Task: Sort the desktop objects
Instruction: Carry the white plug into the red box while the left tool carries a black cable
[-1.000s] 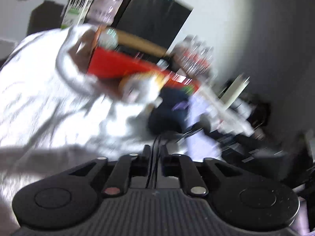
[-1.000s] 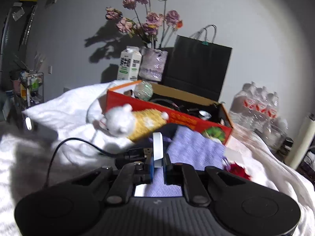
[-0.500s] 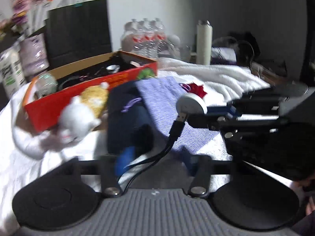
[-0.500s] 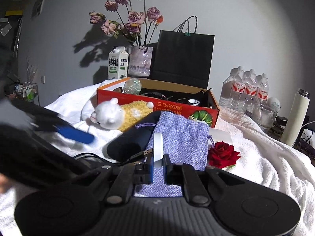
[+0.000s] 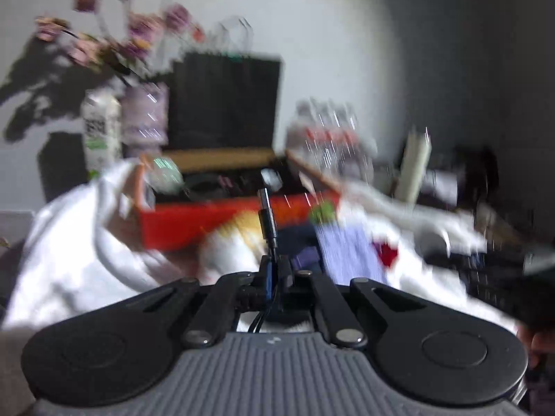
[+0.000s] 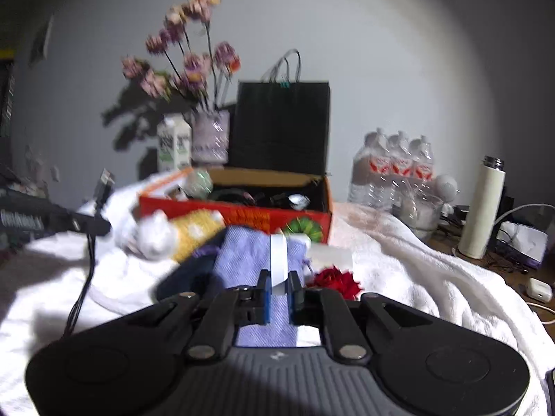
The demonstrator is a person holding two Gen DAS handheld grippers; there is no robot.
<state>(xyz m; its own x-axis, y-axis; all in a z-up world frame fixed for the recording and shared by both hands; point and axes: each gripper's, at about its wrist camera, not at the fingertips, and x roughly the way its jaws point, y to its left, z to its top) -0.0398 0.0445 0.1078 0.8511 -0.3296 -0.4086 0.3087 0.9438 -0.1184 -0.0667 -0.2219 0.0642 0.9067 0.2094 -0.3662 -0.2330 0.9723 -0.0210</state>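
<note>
Left hand-held gripper (image 5: 275, 274) clamped on black cable (image 5: 267, 223), plug sticking up at 12 o'clock toward red box (image 5: 222, 220). Right hand-held gripper (image 6: 278, 289) narrow, pinching white disc (image 6: 278, 260) over purple pouch (image 6: 242, 253).

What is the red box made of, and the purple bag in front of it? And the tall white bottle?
Red box: looks like cardboard, brown inside, printed glossy red outside. Purple bag: woven cloth, you can see the ribbed weave. White bottle: probably metal, matte white coat with a shiny silver top, but it could be plastic.
</note>
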